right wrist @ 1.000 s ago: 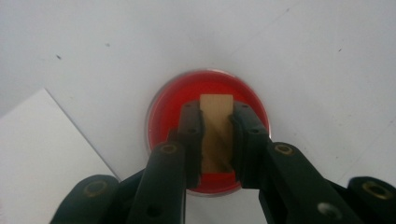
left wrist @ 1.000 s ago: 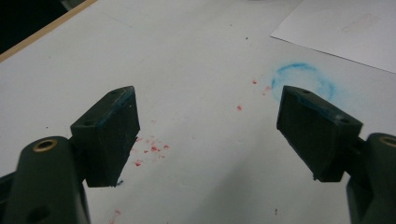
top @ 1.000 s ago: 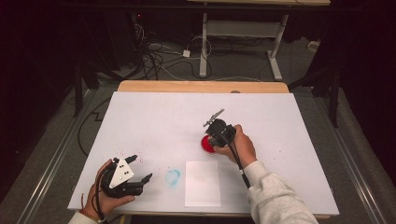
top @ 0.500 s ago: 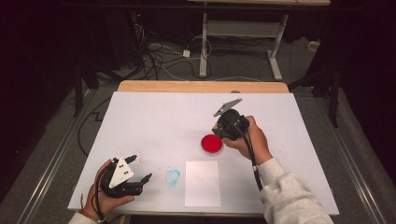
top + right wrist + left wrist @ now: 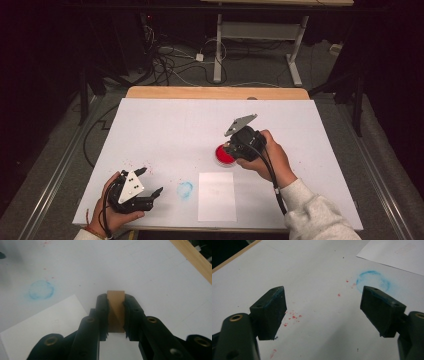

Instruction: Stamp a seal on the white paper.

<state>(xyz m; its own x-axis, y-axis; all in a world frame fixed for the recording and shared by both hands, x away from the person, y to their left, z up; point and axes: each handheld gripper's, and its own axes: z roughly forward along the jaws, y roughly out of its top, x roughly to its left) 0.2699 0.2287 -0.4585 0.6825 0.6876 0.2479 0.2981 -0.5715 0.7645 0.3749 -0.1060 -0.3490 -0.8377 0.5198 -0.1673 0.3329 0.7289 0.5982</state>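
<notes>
**Wooden block clamped in your right gripper, above the red pad**

Your right gripper (image 5: 116, 315) has its jaws clenched on a small tan wooden block (image 5: 115, 311) — the piece stands upright between the pads, its top poking just past the fingertips. In the high view that gripper (image 5: 235, 146) sits in your right hand (image 5: 267, 160) near the middle of the white table (image 5: 165, 125), right over the round red ink pad (image 5: 222, 156), which lies on the table and is partly hidden by the tool. Whether the block touches the pad you cannot tell from here.

Just in front of you lies a white sheet of paper (image 5: 217, 196), flat, near the table's front edge. To its left there is a faint blue ring stain (image 5: 185, 189).

Your left gripper (image 5: 322, 312) rests at the front left of the table — its jaws are spread wide, nothing between them. Red specks (image 5: 293, 317) dot the surface below it.
</notes>
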